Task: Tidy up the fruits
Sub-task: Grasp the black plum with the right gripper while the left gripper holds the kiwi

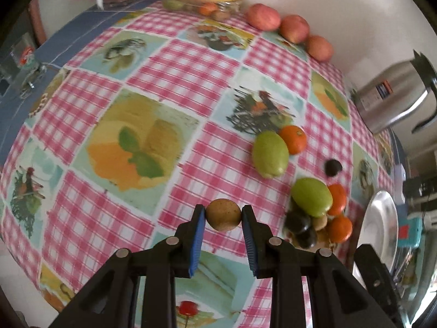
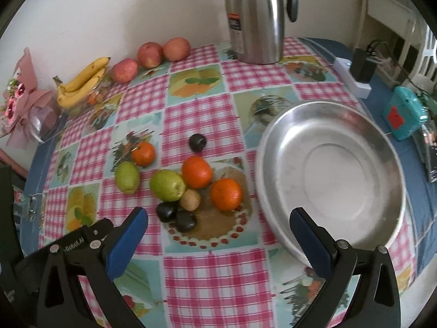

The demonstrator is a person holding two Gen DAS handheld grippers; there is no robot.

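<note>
1. At the far left of the table we saw the bananas [image 2: 82, 82] on a clear fruit box, and three red apples [image 2: 149, 54] in a row by the wall.
2. Our left gripper [image 1: 223, 216] was closed on a small round brown fruit [image 1: 223, 214]. We could not tell what kind it was; maybe a kiwi. It was pinched between the two blue pads [image 1: 197, 242], up over the pink checked tablecloth [image 1: 174, 63].
3. To the right of that gripper lay the loose fruit pile: green fruits [image 2: 167, 185], oranges [image 2: 226, 194], dark plums [image 2: 185, 220] and one more little brown fruit [image 2: 190, 199], all touching or just beside each other. One green fruit [image 2: 127, 177] with an orange [image 2: 143, 153], and one plum [image 2: 197, 142], lay a bit apart.
4. Right of the pile sat the big silver plate [image 2: 275, 142]. It had nothing in it.
5. Our right gripper [image 2: 218, 235] held nothing, with its jaws wide apart. It hung near the table's front edge, between the pile and the plate.
6. We think the brown fruit had to go right, over the pile, to reach the plate. The left gripper was the one carrying it; the right one was nearer the plate.
7. The steel jug [image 2: 256, 19] stood well behind, so the way looked open. The pile could get bumped if we went low.
</note>
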